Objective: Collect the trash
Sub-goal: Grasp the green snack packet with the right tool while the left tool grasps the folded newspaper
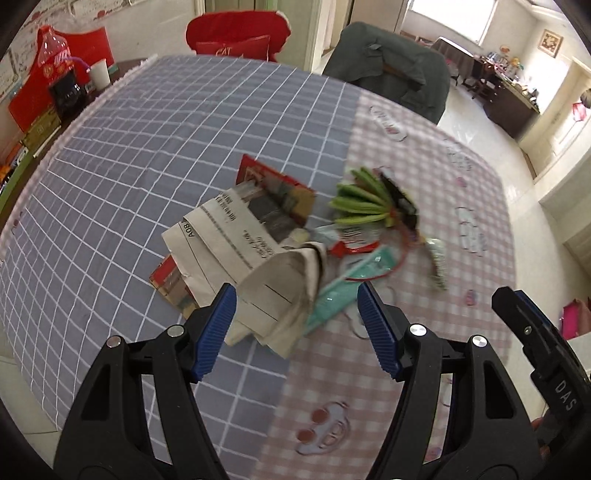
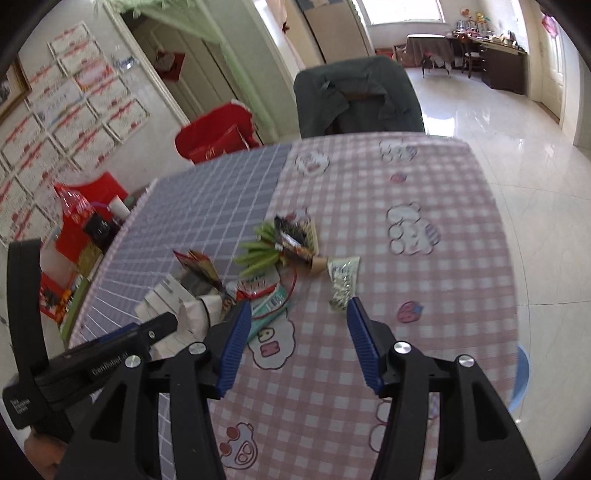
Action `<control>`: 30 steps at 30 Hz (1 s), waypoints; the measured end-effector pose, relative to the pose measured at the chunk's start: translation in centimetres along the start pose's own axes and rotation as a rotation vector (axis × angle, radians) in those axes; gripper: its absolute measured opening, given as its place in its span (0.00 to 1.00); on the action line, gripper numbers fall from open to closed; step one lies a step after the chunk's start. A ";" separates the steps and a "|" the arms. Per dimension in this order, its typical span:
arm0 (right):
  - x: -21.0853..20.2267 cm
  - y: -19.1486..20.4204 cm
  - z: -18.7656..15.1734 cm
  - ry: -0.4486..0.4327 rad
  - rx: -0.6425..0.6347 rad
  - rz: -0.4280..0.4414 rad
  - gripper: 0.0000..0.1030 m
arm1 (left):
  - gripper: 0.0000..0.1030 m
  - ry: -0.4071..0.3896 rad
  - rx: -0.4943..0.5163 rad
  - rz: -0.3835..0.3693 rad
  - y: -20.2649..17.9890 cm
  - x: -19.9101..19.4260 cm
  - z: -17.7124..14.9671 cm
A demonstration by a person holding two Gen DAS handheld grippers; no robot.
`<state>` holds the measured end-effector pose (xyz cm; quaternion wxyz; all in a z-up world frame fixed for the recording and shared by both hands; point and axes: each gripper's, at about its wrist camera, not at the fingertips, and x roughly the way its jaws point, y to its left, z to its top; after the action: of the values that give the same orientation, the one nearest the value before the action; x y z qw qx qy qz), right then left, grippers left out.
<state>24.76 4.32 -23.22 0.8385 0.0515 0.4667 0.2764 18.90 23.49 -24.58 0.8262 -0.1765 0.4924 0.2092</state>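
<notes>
A pile of trash lies mid-table: crumpled newspaper [image 1: 255, 266], a red printed wrapper [image 1: 280, 192], a teal wrapper [image 1: 347, 284], green folded paper strips [image 1: 365, 203], a dark snack wrapper [image 1: 400, 199] and a small silver-green packet [image 1: 437, 262]. My left gripper [image 1: 295, 314] is open and empty, just in front of the newspaper. My right gripper [image 2: 297, 325] is open and empty, near the teal wrapper [image 2: 271, 306] and the silver-green packet [image 2: 343, 284]. The green strips [image 2: 258, 254] and newspaper [image 2: 173, 306] lie beyond it. The right gripper's body shows at the left view's right edge.
The table wears a blue grid cloth [image 1: 147, 166] on the left and a pink checked cloth [image 2: 406, 277] on the right. A grey-draped chair [image 1: 391, 66] and a red chair [image 1: 236, 33] stand behind. A cola bottle [image 1: 61, 74] and a white cup [image 1: 99, 74] sit far left.
</notes>
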 end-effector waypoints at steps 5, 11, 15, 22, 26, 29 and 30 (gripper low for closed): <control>3.2 0.5 -0.5 0.038 -0.023 -0.050 0.52 | 0.66 0.025 0.048 0.007 0.4 3.0 0.3; 6.1 0.0 -0.5 0.050 -0.055 -0.117 0.52 | 0.66 0.035 0.101 0.000 0.4 5.4 0.8; 7.6 -0.6 -0.4 0.040 -0.069 -0.146 0.52 | 0.66 0.008 0.131 -0.023 0.2 6.0 1.1; 10.2 -1.7 -0.1 0.058 -0.087 -0.171 0.52 | 0.54 0.004 0.129 -0.063 0.2 6.7 1.5; 10.7 -2.1 -0.1 0.066 -0.093 -0.180 0.45 | 0.44 0.024 0.098 -0.101 0.5 7.0 1.7; 10.8 -2.3 0.1 0.071 -0.104 -0.184 0.29 | 0.34 0.040 0.063 -0.135 1.0 7.1 1.9; 10.9 -2.6 0.3 0.079 -0.101 -0.166 0.23 | 0.32 0.042 0.056 -0.140 1.1 7.0 1.9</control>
<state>30.57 7.78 -32.11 0.8411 -0.0406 0.4874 0.2308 22.75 26.57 -30.07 0.8330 -0.1915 0.5016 0.1336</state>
